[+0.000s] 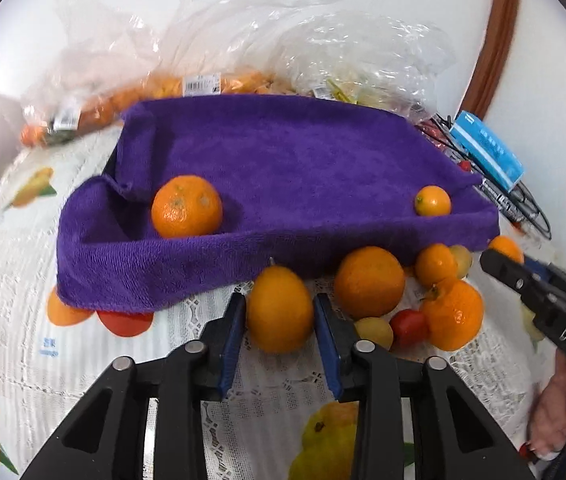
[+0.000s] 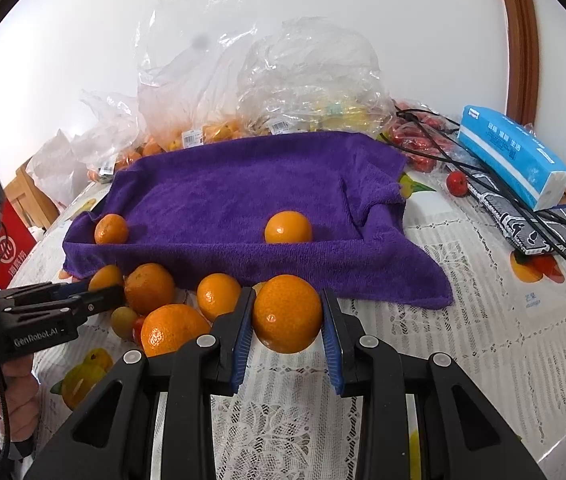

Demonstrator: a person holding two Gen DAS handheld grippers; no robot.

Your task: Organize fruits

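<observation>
My right gripper [image 2: 287, 316] has its blue pads closed onto an orange [image 2: 287, 313], lifted a little off the lace tablecloth [image 2: 463, 320] just in front of the purple towel [image 2: 251, 196]. I take it I hold the fruit by its widest part so it cannot roll out on the way over the towel's raised front edge. My left gripper [image 1: 280, 312] also has an orange [image 1: 280, 309] between its pads; the pads sit against its sides, though I cannot tell for sure how firmly they press, nor whether it has left the cloth.

The towel seems draped over a tray, forming a soft-walled bed, probably so the fruit stays put and does not bruise. Two oranges already lie inside it: one at its left end [image 2: 111, 229], one near the middle of its front edge [image 2: 288, 227].

In front of the towel's left half, loose on the cloth, I count four more oranges, with the nearest [image 2: 173, 330] just beside my right gripper, plus one pale yellowish fruit [image 2: 123, 320] and something small and red [image 2: 138, 328] touching them. Behind the towel stand clear plastic bags [image 2: 243, 76] with more fruit, too crumpled to count.
</observation>
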